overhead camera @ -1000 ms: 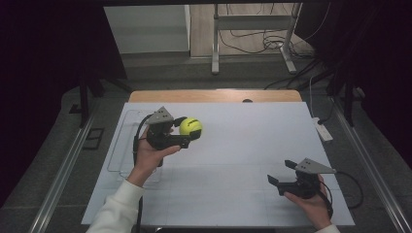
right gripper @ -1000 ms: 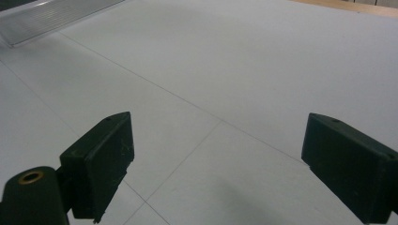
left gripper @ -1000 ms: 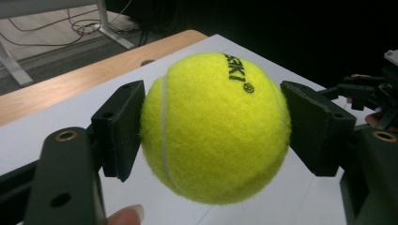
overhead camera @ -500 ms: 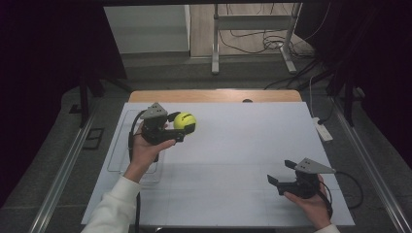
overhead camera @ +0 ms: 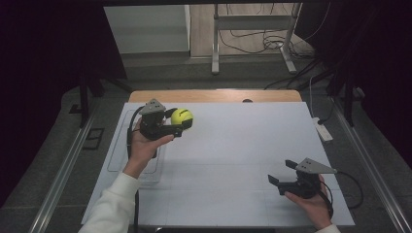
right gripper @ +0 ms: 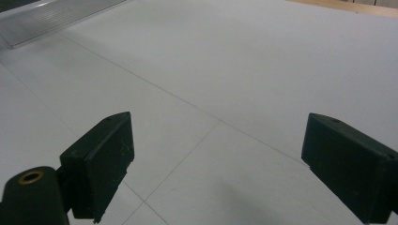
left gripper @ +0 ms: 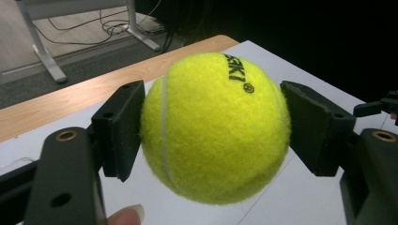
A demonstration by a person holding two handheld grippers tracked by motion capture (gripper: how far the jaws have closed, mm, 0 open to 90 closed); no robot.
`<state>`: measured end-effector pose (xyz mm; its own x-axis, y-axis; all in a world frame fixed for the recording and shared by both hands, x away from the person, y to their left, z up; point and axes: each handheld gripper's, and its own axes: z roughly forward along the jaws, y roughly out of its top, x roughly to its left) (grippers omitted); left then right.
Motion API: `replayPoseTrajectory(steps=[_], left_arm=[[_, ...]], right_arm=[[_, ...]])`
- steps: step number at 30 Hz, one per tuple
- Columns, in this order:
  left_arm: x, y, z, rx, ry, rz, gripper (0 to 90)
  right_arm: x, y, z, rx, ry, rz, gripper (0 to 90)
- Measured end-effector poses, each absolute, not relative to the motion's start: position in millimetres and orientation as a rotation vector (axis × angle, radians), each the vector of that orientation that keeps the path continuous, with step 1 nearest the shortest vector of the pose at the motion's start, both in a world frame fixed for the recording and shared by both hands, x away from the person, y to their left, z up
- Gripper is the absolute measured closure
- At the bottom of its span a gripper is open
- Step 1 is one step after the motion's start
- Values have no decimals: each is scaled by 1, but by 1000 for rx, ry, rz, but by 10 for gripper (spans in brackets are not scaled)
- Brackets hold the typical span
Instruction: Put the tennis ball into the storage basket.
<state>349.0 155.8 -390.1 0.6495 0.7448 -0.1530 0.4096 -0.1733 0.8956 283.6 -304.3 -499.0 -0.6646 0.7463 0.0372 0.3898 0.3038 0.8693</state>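
Carrying step: left gripper [overhead camera: 180, 124] squeezed tight on yellow ball [overhead camera: 181, 117], up above white table [overhead camera: 233, 145], near clear tray [overhead camera: 121, 160]. Right gripper [overhead camera: 282, 175] wide open, empty. Next: lower gently, then let go.

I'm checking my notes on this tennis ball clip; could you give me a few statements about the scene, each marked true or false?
1. The left claw is shut on the tennis ball. True.
2. The right claw holds a second ball. False: its jaws stand open with nothing between them.
3. The tennis ball rests on the white table. False: it is held up off the surface.
4. The ball carries black lettering. True.
5. The right claw sits low at the table's near right part. True.
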Motion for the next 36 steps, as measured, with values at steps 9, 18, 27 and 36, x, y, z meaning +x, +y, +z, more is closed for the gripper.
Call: replayPoseTrajectory(steps=[9, 18, 27, 36], left_arm=[[351, 162, -387, 1790, 943, 408, 275], [353, 167, -386, 1785, 961, 422, 275], [356, 174, -387, 1773, 987, 436, 275], [358, 183, -387, 1763, 1013, 447, 275]], right_arm=[[284, -304, -499, 1018, 2200, 1310, 103], [284, -304, -499, 1021, 2196, 1310, 104], [284, -304, -499, 1023, 2196, 1309, 103], [284, -304, -499, 1023, 2198, 1308, 103]])
